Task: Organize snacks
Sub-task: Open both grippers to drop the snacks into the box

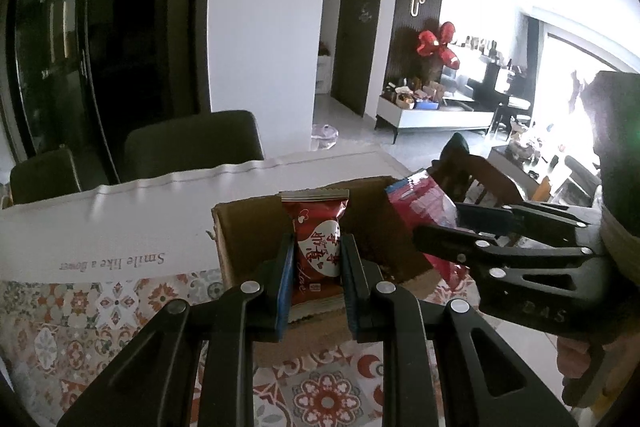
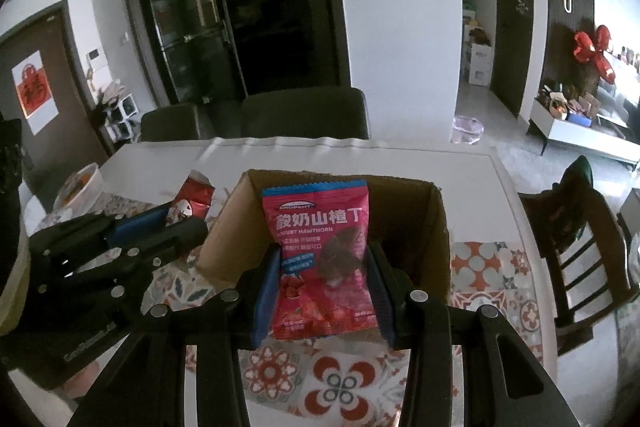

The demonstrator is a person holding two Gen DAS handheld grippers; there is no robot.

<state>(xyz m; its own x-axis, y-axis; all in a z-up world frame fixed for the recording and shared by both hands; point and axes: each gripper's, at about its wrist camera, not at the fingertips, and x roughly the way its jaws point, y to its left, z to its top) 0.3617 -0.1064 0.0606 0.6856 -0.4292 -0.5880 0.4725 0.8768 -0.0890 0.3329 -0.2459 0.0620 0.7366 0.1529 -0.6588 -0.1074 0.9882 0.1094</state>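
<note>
White table [image 2: 400,155] under a patterned red-and-grey tile-print cloth [image 2: 492,291], filling the lower half of both views. Open brown cardboard box [image 2: 436,227] at centre frame on that cloth, flaps up, mouth toward the cameras. Dark upholstered chairs [image 2: 304,111] behind the table's far edge, upper middle; dark wooden slatted chair [image 2: 576,247] at the right edge of the right wrist view.

Left gripper [image 1: 316,279], lower centre of the left wrist view, clamped on a dark red foil snack packet with a white heart [image 1: 318,247], held upright just in front of the box's near wall. Same packet [image 2: 192,201] at middle left in the right wrist view, beside the box's left wall.

Right gripper [image 2: 322,291], lower centre of its own view, closed around a pink-red yoghurt hawthorn snack bag with a blue top strip [image 2: 320,251], upright at the box's opening. Whether either packet touches the cardboard cannot be told.
</note>
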